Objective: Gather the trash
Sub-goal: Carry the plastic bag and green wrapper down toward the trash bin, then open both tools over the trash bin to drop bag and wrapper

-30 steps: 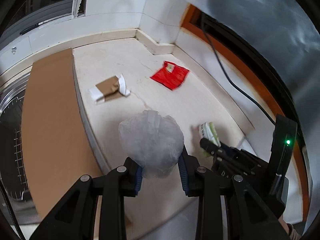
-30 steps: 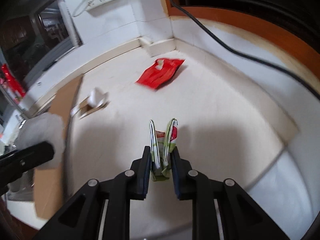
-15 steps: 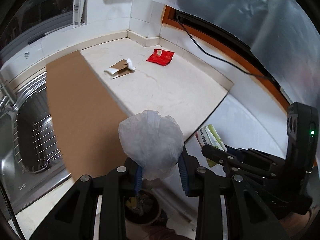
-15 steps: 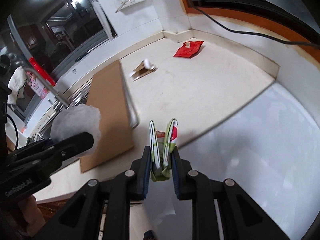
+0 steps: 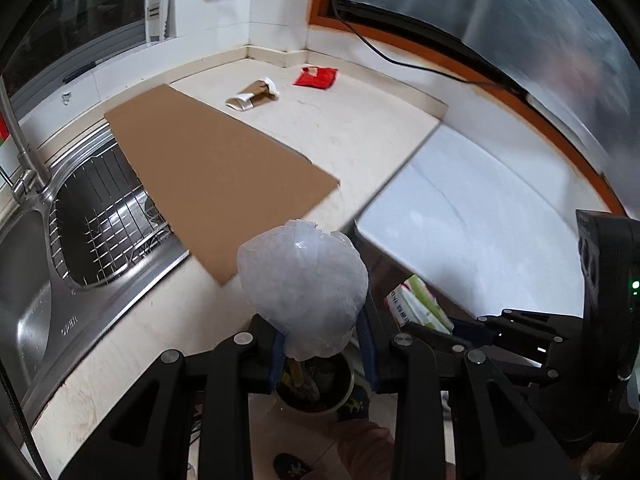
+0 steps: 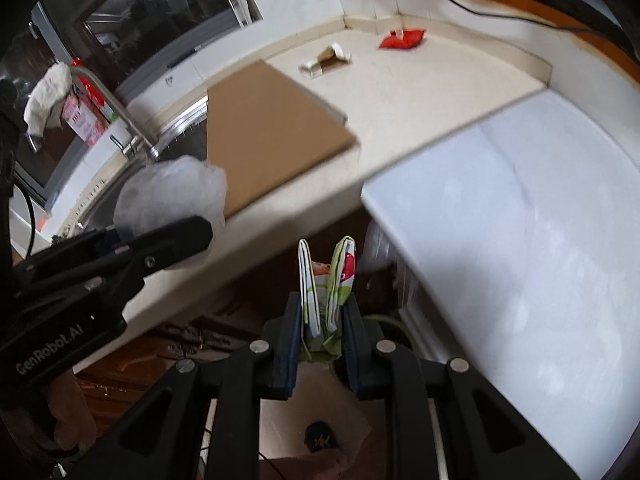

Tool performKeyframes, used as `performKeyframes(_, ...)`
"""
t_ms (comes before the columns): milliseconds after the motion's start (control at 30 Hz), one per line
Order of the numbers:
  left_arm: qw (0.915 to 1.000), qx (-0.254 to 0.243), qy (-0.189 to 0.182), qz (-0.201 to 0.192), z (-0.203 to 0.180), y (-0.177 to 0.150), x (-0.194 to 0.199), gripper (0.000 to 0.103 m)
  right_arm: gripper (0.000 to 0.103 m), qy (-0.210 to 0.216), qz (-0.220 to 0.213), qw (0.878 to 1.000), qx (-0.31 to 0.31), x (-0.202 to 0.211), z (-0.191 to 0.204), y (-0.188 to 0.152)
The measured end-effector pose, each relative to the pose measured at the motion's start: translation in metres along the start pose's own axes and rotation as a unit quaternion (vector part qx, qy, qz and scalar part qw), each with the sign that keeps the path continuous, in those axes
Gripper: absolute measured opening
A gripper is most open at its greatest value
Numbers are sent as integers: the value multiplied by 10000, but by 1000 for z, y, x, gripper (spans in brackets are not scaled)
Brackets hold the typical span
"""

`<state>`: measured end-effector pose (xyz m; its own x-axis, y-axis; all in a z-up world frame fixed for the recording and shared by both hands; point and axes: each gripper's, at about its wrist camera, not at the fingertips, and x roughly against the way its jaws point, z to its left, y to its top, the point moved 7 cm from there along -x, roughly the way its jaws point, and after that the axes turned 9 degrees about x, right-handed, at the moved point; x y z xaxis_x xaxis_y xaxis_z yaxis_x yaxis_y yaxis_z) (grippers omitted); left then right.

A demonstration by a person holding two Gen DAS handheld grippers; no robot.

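Observation:
My left gripper is shut on a crumpled clear plastic bag, held off the counter's front edge above a round bin on the floor. My right gripper is shut on a folded green-and-white wrapper, also past the counter edge. The wrapper and the right gripper show at the right of the left wrist view; the bag and the left gripper show at the left of the right wrist view. A red packet and a brown-and-white paper scrap lie far back on the counter.
A brown cardboard sheet lies on the beige counter, partly over a steel sink with a wire rack and a tap. A white appliance top stands at the right. A black cable runs along the back wall.
Both grippers have drawn back from over the counter to beyond its front edge, each still holding its piece. The sink, the counter edge and the floor bin have come into view.

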<state>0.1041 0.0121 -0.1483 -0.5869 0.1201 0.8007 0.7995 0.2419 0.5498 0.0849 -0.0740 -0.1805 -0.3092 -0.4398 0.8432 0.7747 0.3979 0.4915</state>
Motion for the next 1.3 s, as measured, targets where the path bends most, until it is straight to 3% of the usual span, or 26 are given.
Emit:
performKeyframes(233,9993,-97,-231,262,7,-51,-10,29,19,-328,265,9991,-5,-17,14,-50)
performKeyframes(500,9970,83,-183,744,23,-117,-57,29,19,-555,503,9972,52,-62,7,-96)
performKeyframes(767,9904,496,4,1289,45,-183,-144,30,19,-400,899,9949,234,-146,-13,-143)
performKeyframes(1100,9819,655,43,1777,73,-223,-275,32,24,-275,1293,9909,233,-280,-67,-196)
performKeyframes(1200,9806,578,43,1872,77,-225,-302,39,30,-275,1451,9888,232,-314,-79,-206)
performKeyframes(1300,9799,577,45,1909,82,-225,-317,56,42,-235,1541,9876,185,-335,-86,-213)
